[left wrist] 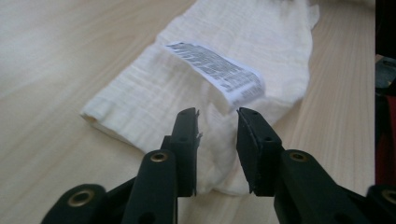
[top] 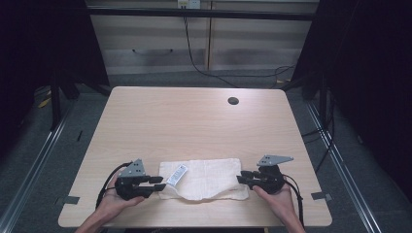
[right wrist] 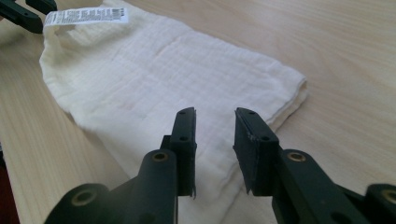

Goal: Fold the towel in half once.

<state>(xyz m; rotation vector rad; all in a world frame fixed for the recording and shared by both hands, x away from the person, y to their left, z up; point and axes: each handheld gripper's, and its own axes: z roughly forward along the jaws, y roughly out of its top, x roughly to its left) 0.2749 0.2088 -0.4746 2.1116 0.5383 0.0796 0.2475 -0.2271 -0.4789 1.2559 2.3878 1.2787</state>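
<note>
A folded white cloth (top: 204, 179) lay flat near the front edge of the desk (top: 194, 121), its label (top: 177, 174) facing up. The left tongs (top: 154, 186) and right tongs (top: 241, 177) sat at its two ends, both partly open, holding nothing. A small dark hole (top: 233, 101) sat far back on the desk, with nothing in the way.

Even overhead light falls on the table (top: 194, 121); the surroundings stay dark. Shadows are soft and short. The high view is slightly grainy. In both gripper views the near black jaws are soft-focused, and the cloth (right wrist: 154, 74) is sharp.
</note>
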